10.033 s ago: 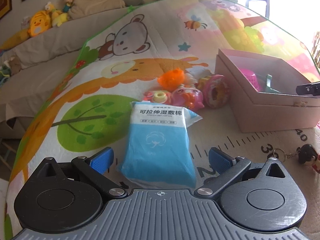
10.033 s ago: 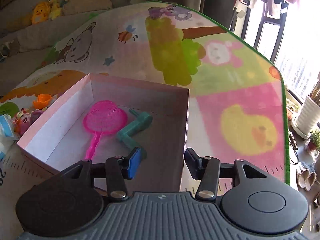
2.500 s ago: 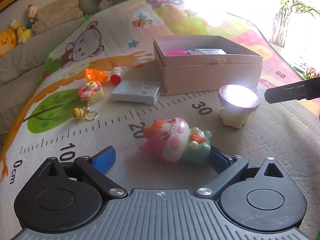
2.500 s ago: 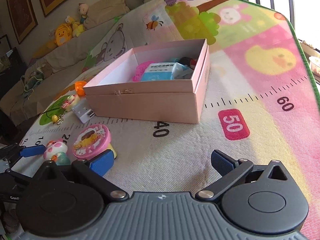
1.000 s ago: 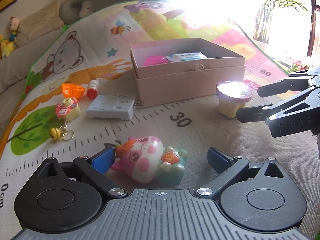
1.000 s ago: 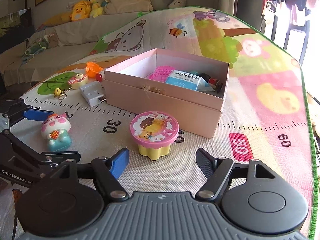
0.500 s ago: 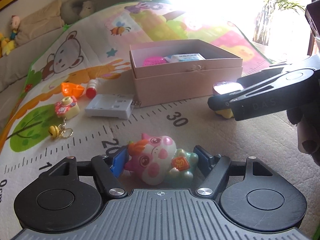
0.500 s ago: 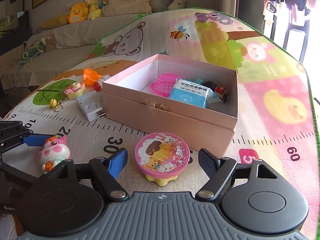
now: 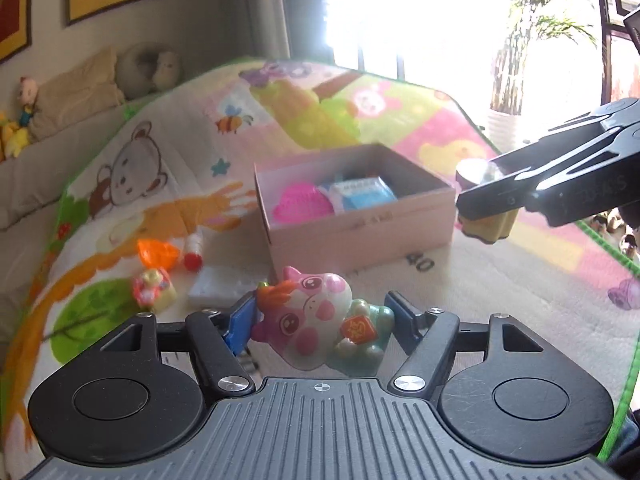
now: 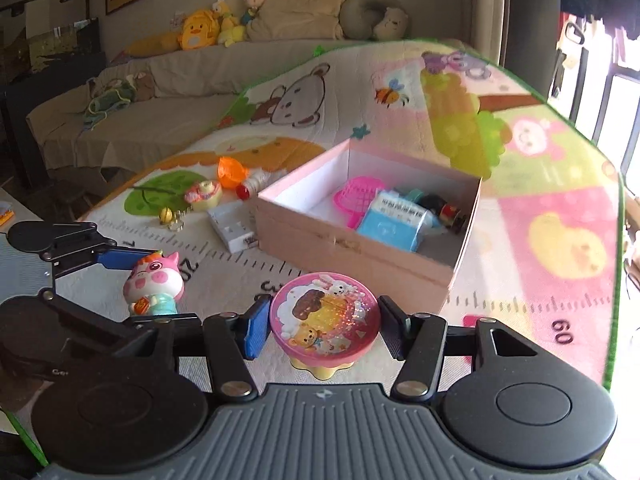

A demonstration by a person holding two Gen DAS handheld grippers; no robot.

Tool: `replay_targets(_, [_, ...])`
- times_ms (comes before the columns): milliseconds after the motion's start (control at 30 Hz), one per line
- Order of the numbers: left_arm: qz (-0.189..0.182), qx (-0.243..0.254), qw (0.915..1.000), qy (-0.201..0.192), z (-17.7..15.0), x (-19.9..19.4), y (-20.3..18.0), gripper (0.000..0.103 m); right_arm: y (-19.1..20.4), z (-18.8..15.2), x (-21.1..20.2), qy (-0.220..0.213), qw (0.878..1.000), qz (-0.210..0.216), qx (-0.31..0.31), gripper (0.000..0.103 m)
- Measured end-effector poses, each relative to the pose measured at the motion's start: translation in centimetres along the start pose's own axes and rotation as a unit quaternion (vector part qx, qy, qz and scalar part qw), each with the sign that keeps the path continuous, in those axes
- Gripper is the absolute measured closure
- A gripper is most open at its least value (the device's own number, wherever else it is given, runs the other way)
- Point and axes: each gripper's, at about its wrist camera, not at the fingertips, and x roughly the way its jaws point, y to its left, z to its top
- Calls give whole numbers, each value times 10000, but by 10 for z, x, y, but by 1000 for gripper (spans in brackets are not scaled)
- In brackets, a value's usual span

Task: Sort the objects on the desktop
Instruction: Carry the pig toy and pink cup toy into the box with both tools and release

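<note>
My left gripper [image 9: 320, 316] clamps the pig toy [image 9: 320, 320]; my right gripper [image 10: 323, 326] clamps the pink-lidded cup [image 10: 324, 320], both near the pink box [image 10: 360, 256].

Strong daylight pours through the window [image 9: 400, 12] in the left wrist view and burns it out to plain white, with glare washing over the far end of the mat [image 9: 360, 108]. The box [image 9: 352, 216] and toys are slightly soft with motion blur. The right wrist view is evenly lit and sharper; its sofa [image 10: 160, 92] side is dimmer. Both views bow strongly at the edges.
</note>
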Motion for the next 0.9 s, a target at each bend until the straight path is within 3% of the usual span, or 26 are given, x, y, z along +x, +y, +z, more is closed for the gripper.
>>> replay_targets(167, [400, 375, 9949, -847, 64, -3, 7, 29, -27, 59, -47, -1094, 9929, -443, 124, 47])
replay_targets(300, [526, 360, 9926, -1032, 105, 33, 9, 29, -44, 88, -50, -1538, 9843, -853, 163, 47])
replay_targets(400, [399, 161, 9955, -840, 116, 71, 14, 29, -57, 98, -32, -1430, 9847, -948, 294, 47])
replay_targets(600, [49, -211, 9980, -597, 105, 117, 29, 29, -72, 97, 10, -1013, 9879, -1087, 437, 47])
replay_targets(667, [-175, -320, 9985, -420, 98, 129, 31, 26, -76, 94, 22, -889, 9893, -1051, 490, 47])
replay_targets(700, [-241, -350, 9986, -319, 93, 133, 30, 20, -78, 92, 29, -814, 9901, -1018, 528, 47])
replay_targets(767, [-252, -337, 9988, -244, 79, 131, 29, 9, -80, 88, 41, -680, 9912, -959, 602, 47])
replay_targets(900, [-140, -288, 9992, -247, 47, 103, 31, 5, -80, 80, 66, -402, 9938, -785, 682, 47])
